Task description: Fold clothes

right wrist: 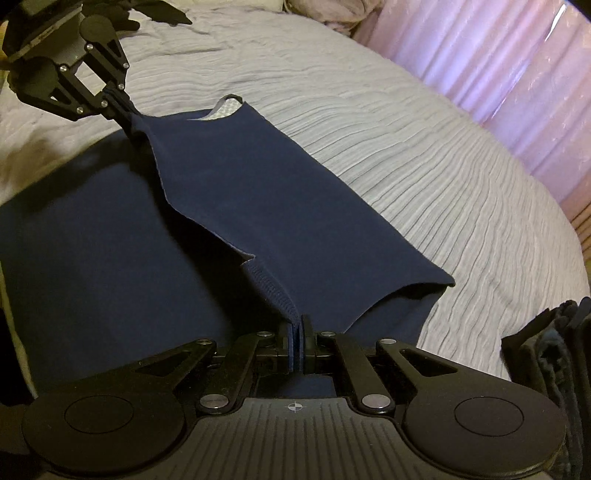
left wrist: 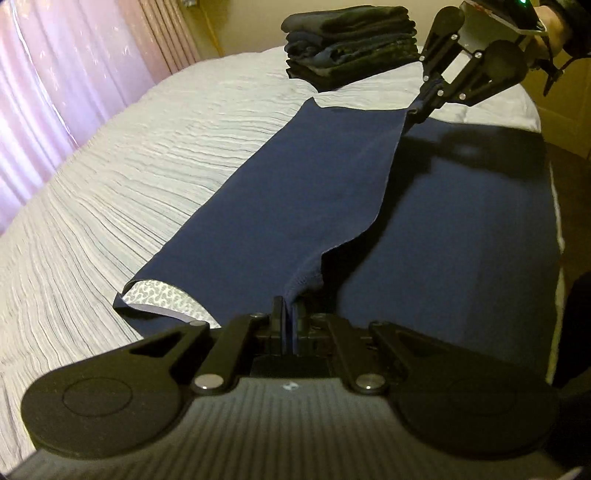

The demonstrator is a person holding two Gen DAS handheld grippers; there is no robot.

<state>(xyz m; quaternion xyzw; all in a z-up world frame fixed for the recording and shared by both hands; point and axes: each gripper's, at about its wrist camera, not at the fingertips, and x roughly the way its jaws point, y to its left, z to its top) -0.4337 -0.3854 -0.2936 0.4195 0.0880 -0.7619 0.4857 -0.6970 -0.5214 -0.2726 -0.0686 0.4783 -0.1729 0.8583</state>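
Note:
A navy blue garment [left wrist: 303, 192] [right wrist: 258, 192] lies spread on a white ribbed bedspread [left wrist: 129, 177] [right wrist: 424, 155]. One long side of it is lifted and stretched between the two grippers, over the flat part below. My left gripper [left wrist: 288, 317] is shut on the hem at one end; from the right wrist view it shows at the top left [right wrist: 123, 110]. My right gripper [right wrist: 297, 332] is shut on the stitched hem at the other end, and it appears far off in the left wrist view [left wrist: 419, 110]. A white patterned lining [left wrist: 162, 297] shows at one corner.
A stack of dark folded clothes [left wrist: 351, 44] [right wrist: 554, 350] sits on the bed beyond the garment. Pink curtains [left wrist: 55, 74] [right wrist: 498, 66] hang along the far side of the bed. A person's hand [left wrist: 554, 26] holds the right gripper. The bed's edge [left wrist: 554, 206] runs beside the garment.

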